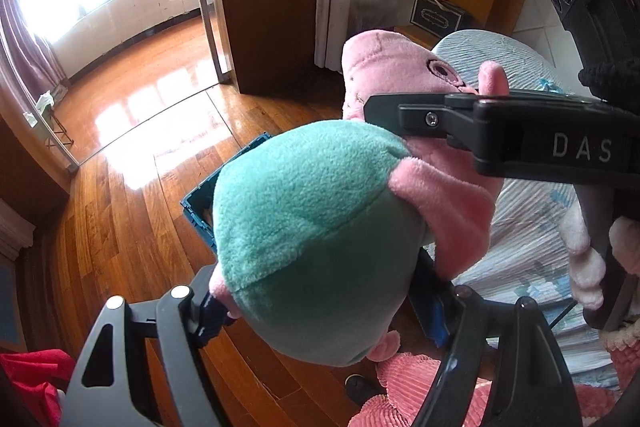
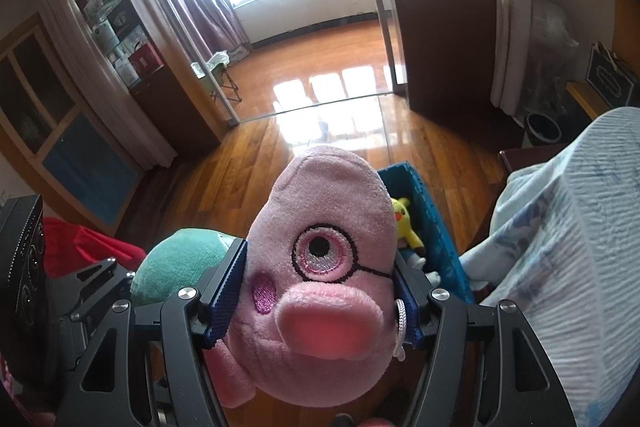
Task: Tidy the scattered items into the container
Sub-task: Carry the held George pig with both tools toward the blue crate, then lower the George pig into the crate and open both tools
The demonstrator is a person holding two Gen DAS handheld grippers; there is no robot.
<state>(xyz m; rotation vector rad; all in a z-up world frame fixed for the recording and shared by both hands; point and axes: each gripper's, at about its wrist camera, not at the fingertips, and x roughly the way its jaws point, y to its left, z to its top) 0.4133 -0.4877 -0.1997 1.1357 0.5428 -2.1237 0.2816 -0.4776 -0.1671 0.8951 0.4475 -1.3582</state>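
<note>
A pink pig plush [image 1: 316, 223] with a teal body and glasses is held by both grippers in the air. My left gripper [image 1: 320, 303] is shut on its teal body. My right gripper [image 2: 320, 291] is shut on its pink head [image 2: 320, 267]; its black finger [image 1: 500, 131] crosses the left wrist view. The blue container [image 2: 432, 223] stands on the wooden floor below and beyond the plush, with a yellow Pikachu plush [image 2: 406, 219] inside. In the left wrist view only the container's edge [image 1: 200, 195] shows behind the plush.
A bed with a light blue striped cover [image 2: 560, 227] lies to the right. Pink plush toys [image 1: 420, 387] lie near it and a red cloth [image 2: 80, 247] to the left. A dark wooden cabinet [image 1: 272, 27] and glass doors stand beyond on the shiny floor.
</note>
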